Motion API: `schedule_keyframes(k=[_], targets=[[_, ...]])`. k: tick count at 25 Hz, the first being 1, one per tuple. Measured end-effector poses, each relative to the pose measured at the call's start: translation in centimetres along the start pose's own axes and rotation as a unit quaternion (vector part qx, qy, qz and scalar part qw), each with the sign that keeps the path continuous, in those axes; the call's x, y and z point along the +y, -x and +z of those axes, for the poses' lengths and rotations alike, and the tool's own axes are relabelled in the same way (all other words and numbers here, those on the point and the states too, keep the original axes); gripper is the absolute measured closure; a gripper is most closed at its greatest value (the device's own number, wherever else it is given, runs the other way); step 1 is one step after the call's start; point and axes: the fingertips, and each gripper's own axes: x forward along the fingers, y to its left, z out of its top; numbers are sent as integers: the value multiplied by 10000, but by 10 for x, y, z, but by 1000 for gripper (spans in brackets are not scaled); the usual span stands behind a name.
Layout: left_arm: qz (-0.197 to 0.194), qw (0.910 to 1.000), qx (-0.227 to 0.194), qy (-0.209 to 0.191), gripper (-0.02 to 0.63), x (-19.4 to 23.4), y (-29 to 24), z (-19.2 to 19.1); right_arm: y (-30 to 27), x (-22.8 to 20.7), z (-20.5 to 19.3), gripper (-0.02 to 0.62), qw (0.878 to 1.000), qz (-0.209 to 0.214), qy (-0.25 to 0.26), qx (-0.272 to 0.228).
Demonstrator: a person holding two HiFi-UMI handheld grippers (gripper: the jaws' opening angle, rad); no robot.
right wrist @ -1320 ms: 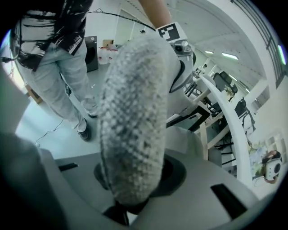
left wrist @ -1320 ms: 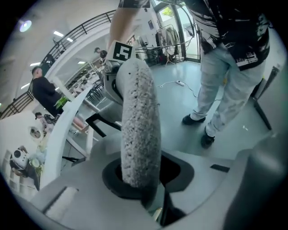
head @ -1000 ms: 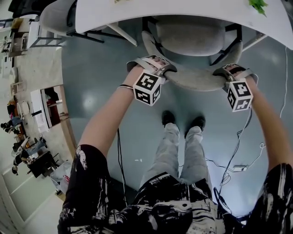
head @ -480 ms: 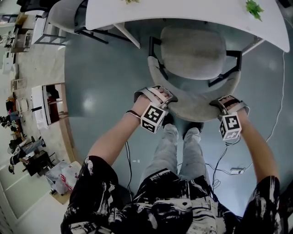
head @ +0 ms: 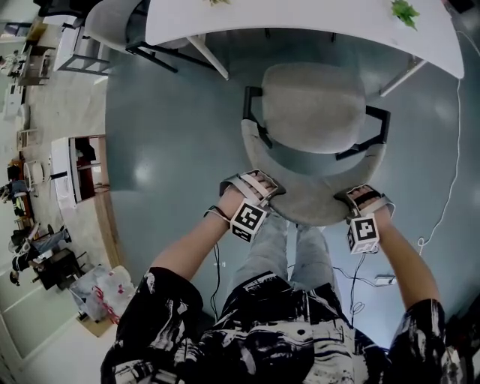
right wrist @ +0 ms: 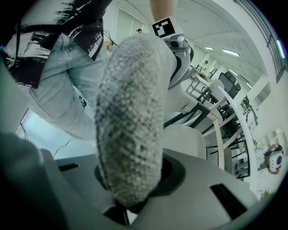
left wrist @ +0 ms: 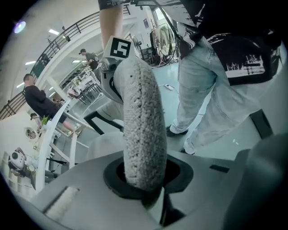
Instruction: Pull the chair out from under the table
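Note:
A grey upholstered chair (head: pixel 315 105) with black arms stands just clear of the white table (head: pixel 300 19) in the head view, its curved backrest (head: pixel 315 206) nearest me. My left gripper (head: pixel 259 189) is shut on the backrest's left end, my right gripper (head: pixel 358 199) on its right end. In the left gripper view the fuzzy backrest edge (left wrist: pixel 141 130) runs straight up from between the jaws. The right gripper view shows the same backrest edge (right wrist: pixel 130 134) clamped, with the other gripper's marker cube (right wrist: pixel 163 27) at its far end.
A second grey chair (head: pixel 112 22) sits at the table's left corner. Cables (head: pixel 442 202) trail over the blue-grey floor on the right and behind my legs (head: pixel 292 255). Shelves and people stand far left. Green leaves (head: pixel 405 11) lie on the table.
The chair has slid out from under the table toward me, both grippers still clamped on its backrest. The seat, half covered before, now shows whole. My feet are now hidden behind the backrest.

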Motion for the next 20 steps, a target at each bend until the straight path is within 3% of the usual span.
schedule_keyframes(k=[5,20], targets=[[-111,9999,10,22,551,-52,1,30,6,56,23,537,9999,98,-16,-11],[-328,9991,34,248,551,-114,5,66,11,119,48,534,9999,35,73,77]])
